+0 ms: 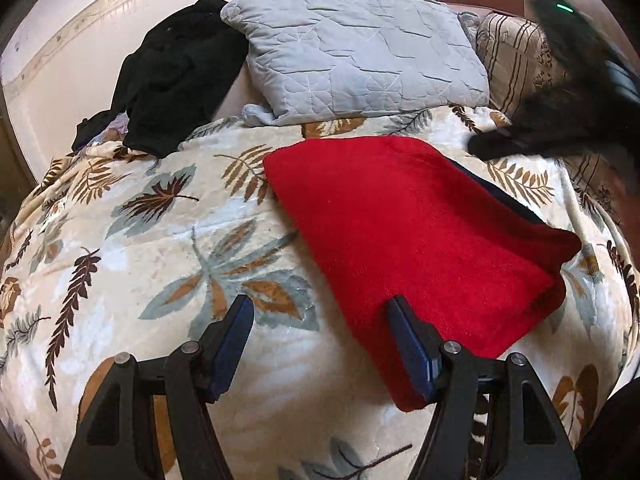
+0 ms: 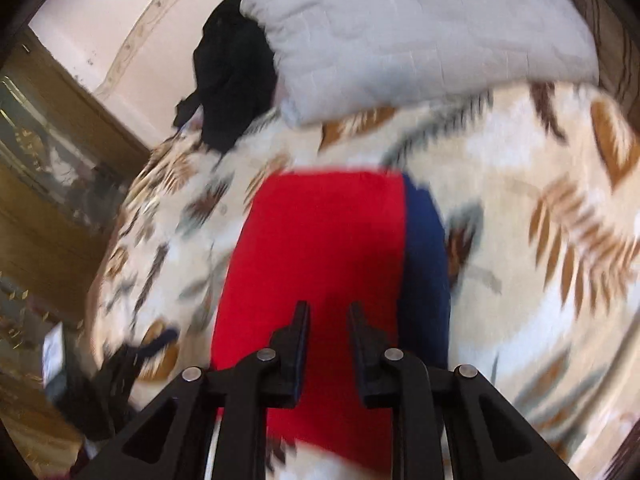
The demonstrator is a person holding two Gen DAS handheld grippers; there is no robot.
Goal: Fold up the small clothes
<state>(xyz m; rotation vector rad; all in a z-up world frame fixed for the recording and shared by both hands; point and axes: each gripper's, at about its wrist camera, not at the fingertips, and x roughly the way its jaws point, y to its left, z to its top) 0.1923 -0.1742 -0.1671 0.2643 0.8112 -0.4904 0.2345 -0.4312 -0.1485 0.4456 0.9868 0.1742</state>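
The red cloth [image 1: 408, 236] lies folded flat on the leaf-print blanket [image 1: 160, 240], toward the bed's right side, a blue layer [image 2: 424, 264] showing under its far edge. It looks soft, light and floppy; best pinched at a corner. Left claw [image 1: 320, 344] gapes wide, empty. Right claw [image 2: 329, 340] hovers part open, empty.

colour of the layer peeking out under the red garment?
Dark blue, along the red garment's right edge; clearest in the right wrist view.
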